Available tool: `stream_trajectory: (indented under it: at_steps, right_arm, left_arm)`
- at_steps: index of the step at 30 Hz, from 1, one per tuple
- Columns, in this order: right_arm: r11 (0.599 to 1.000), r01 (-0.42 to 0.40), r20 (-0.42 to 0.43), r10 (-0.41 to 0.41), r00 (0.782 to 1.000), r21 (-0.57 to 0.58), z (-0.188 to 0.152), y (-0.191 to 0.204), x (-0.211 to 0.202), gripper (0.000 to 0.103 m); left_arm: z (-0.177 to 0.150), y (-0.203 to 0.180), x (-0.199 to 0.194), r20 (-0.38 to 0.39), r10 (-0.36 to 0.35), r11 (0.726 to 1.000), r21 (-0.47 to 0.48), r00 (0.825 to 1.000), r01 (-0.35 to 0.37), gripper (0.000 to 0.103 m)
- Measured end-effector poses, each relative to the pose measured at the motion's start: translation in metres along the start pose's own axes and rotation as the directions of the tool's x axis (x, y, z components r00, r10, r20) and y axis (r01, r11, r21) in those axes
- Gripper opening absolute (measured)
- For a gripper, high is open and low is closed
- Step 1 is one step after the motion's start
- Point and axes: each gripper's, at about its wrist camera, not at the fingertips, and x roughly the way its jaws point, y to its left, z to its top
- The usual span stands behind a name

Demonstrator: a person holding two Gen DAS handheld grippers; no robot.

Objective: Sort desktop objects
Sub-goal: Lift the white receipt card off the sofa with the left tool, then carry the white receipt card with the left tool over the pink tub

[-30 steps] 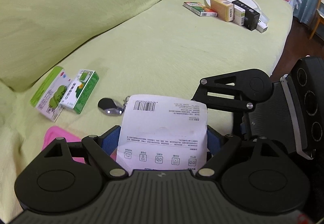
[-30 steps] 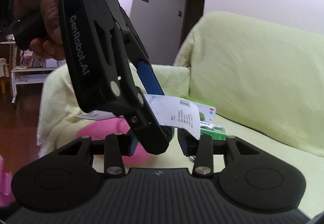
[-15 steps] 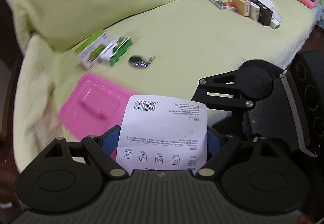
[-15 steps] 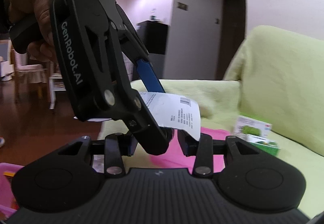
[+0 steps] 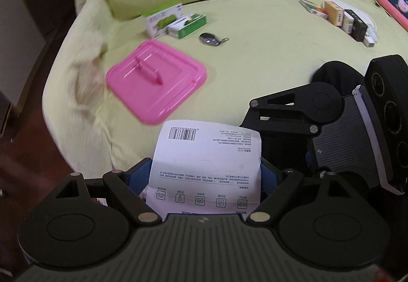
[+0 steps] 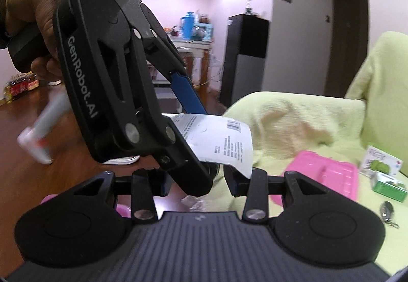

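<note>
My left gripper point(image 5: 204, 175) is shut on a white printed packet point(image 5: 206, 154) with a barcode, which stands up between its blue pads. In the right wrist view the same packet point(image 6: 224, 139) sticks out of the left gripper's tip, a hand holding that gripper's handle. My right gripper point(image 6: 199, 180) is open, its fingers standing either side of the left gripper's tip and not touching the packet. On the sofa lie a pink lid point(image 5: 155, 78), two green-and-white boxes point(image 5: 176, 20) and a key fob point(image 5: 210, 38).
A row of small boxes point(image 5: 341, 16) rests on a white plate at the sofa's far right. The sofa point(image 5: 255, 65) has a yellow-green cover. Wooden floor point(image 6: 38, 192) lies below; a pink object point(image 6: 122, 208) shows under my right gripper. A blurred white tube point(image 6: 38, 134) appears at left.
Both grippers have pulled back from the sofa seat toward its end and over the floor, the packet still held in the left one. The pink lid has come fully into view.
</note>
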Motion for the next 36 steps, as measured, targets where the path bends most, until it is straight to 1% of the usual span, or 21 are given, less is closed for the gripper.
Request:
stream_trajectory:
  at_steps: [6, 15, 25, 36]
  right_arm:
    - [0.998, -0.057, -0.031, 0.056, 0.998, -0.038, -0.005, 0.034, -0.004, 0.036]
    - [0.990, -0.121, -0.068, 0.116, 0.991, -0.074, -0.007, 0.065, -0.001, 0.037]
    - [0.979, -0.181, -0.103, 0.171, 0.980, -0.093, -0.009, 0.087, 0.012, 0.037]
    - [0.960, -0.253, -0.162, 0.233, 0.959, -0.116, -0.014, 0.107, 0.029, 0.037]
  left_arm:
    - [-0.030, 0.006, -0.007, 0.007, 0.013, 0.997, -0.071, 1.000, -0.012, 0.085]
    - [-0.065, 0.013, -0.014, 0.013, 0.027, 0.988, -0.154, 1.000, -0.025, 0.085]
    - [-0.092, 0.018, -0.018, -0.001, 0.050, 0.976, -0.214, 0.999, -0.049, 0.085]
    - [-0.127, 0.026, -0.016, -0.012, 0.055, 0.949, -0.311, 0.998, -0.056, 0.085]
